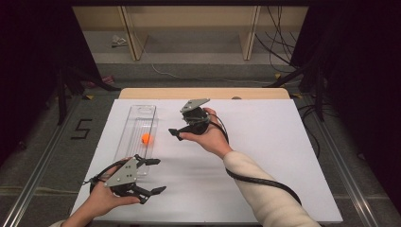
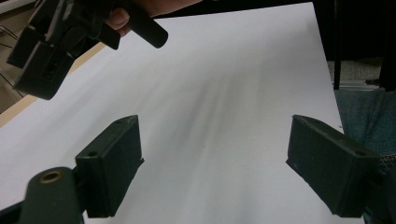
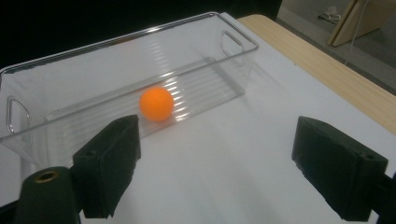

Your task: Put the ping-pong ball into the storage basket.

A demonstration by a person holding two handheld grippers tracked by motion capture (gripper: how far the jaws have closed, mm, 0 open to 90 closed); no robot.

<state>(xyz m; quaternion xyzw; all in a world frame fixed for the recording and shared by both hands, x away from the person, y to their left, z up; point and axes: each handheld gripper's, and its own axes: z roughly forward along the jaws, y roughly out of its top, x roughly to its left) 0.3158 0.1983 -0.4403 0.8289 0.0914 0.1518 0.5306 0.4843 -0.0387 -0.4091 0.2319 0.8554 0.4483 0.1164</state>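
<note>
High view: clear bin [image 1: 137, 124] lies lengthwise front-to-back, holding orange ball [image 1: 146, 138].

Your orange ball [image 3: 157, 103] sits in a clear ribbed bin [image 3: 56, 70] on white paper [image 1: 265, 142]; your jaws are black.

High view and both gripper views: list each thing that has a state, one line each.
Bin: upright on the table, open top, holds the ball.
Ball: inside the bin, on its floor, not gripped.
Left gripper: open, empty, at the bin's near end.
Right gripper: open, empty, beside the bin, facing the ball.
</note>
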